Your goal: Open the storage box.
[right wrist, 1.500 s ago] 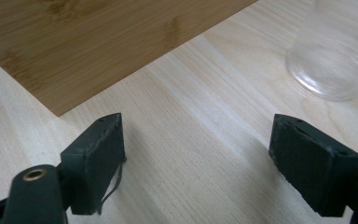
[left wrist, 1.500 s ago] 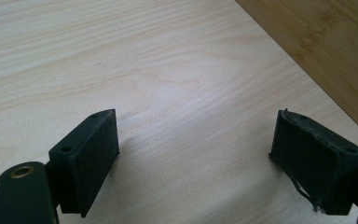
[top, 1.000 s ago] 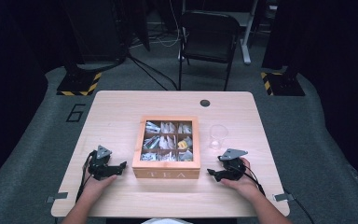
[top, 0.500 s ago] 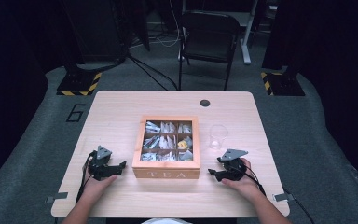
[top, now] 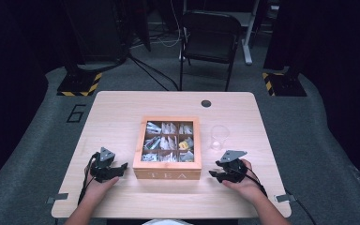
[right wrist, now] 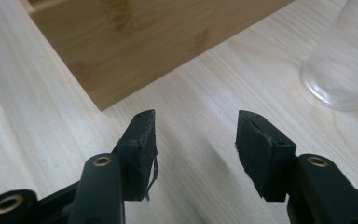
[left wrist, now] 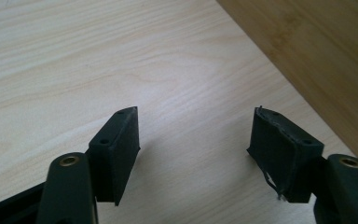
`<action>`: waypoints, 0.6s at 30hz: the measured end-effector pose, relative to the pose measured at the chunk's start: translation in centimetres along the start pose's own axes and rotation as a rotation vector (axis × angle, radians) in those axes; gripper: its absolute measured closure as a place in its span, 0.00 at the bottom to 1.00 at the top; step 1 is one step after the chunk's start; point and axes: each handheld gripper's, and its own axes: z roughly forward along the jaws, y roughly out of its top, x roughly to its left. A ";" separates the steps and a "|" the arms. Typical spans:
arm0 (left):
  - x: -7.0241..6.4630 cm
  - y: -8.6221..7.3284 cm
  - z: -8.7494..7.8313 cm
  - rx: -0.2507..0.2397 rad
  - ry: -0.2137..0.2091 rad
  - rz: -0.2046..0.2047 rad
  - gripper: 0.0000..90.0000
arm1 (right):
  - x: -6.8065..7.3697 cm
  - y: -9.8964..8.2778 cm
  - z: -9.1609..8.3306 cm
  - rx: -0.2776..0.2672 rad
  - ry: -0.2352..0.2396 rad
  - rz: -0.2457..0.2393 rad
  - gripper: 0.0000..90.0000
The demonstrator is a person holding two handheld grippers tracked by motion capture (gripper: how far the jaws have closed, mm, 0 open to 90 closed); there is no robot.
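Left hand-held gripper [top: 120,167] & right hand-held gripper [top: 213,174] flank the tea box [top: 168,174] on the surface [top: 122,108]. Both have just been closing, jaws partway apart w/ nothing between. Clear cup [top: 219,137] near right one.

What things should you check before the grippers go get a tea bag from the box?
1. Left gripper carries nothing: ok. Its jaws have just been closing, with a gap left and bare table between them.
2. Right gripper carries nothing: ok. Its jaws have also just been closing, nothing between them.
3. Wooden tea box is open on top: ok, no lid covers the compartments.
4. Tea bags are in the box: ok, the compartments look filled.
5. Clear cup stands upright to the right of the box: ok.
6. Cup is empty: cannot tell for sure, though it looks so.
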 end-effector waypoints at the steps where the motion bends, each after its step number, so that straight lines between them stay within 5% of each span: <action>1: -0.1 0.0 0.0 -0.010 0.000 0.006 0.38 | 0.0 0.1 -0.1 -0.004 0.009 -0.001 0.53; 8: -0.6 0.2 -1.5 -0.068 -0.023 -0.064 0.41 | 0.4 0.6 -0.9 -0.026 0.049 0.028 0.57; 18: -1.3 0.8 -3.4 -0.133 -0.034 -0.071 0.44 | 0.6 1.3 -2.5 -0.097 0.133 0.062 0.62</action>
